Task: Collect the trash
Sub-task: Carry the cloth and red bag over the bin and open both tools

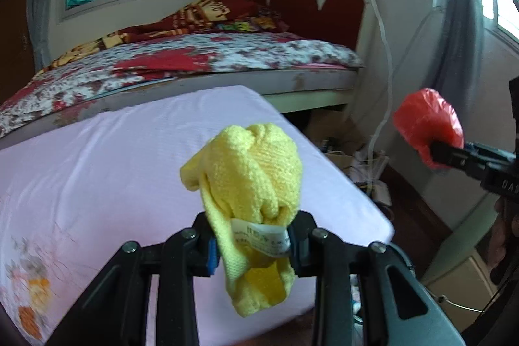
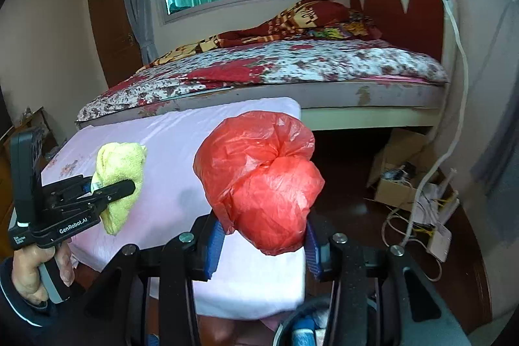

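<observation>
My left gripper (image 1: pixel 251 244) is shut on a crumpled yellow knitted cloth (image 1: pixel 249 171) with a white label, held above the pink-sheeted table (image 1: pixel 97 167). It also shows in the right wrist view (image 2: pixel 110 188), with the yellow cloth (image 2: pixel 120 164) in it. My right gripper (image 2: pixel 262 244) is shut on a crumpled red plastic bag (image 2: pixel 262 180), held over the table's right end (image 2: pixel 181 132). In the left wrist view the red bag (image 1: pixel 425 122) and the right gripper (image 1: pixel 436 156) are at the right, off the table's edge.
A bed (image 2: pixel 292 67) with a floral cover and red headboard stands behind the table. A cardboard box (image 2: pixel 395 187), cables and white devices (image 2: pixel 438 235) lie on the dark floor at right. A brown door (image 2: pixel 107 21) is at the back left.
</observation>
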Demonstrator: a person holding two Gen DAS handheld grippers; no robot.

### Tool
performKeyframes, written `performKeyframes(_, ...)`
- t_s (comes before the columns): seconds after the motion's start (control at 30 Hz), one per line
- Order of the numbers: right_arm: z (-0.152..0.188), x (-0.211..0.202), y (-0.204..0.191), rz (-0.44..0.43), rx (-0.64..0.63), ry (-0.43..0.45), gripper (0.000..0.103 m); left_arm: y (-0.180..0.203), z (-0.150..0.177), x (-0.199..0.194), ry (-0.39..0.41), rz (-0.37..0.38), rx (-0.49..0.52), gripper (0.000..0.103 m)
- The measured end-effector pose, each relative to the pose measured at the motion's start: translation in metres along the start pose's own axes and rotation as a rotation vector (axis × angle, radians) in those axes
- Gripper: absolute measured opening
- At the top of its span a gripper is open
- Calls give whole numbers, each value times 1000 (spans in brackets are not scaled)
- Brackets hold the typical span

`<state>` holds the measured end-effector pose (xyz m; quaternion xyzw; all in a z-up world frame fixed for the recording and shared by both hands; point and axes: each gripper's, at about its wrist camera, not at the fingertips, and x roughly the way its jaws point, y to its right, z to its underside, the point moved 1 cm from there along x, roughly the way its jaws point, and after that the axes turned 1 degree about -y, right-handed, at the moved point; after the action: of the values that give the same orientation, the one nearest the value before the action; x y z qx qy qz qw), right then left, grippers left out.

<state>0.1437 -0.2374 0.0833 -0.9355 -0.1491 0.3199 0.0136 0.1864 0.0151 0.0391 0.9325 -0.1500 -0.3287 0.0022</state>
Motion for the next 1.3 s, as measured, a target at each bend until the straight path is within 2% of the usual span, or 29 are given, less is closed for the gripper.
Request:
performKeyframes(0.3, 59, -51, 48, 68, 61, 0, 45, 81, 26, -2, -33, 141, 39, 33)
performKeyframes(0.53, 101, -68, 82, 113, 147, -10, 45, 130, 41, 6, -65, 191, 109, 33)
performKeyframes(0.93, 137, -77, 105, 171, 159, -50, 45, 167, 68, 23, -118, 212, 149, 33)
performKeyframes(1.3, 169, -72, 121, 204, 162, -122, 45, 191, 96, 37, -180, 235, 178, 33)
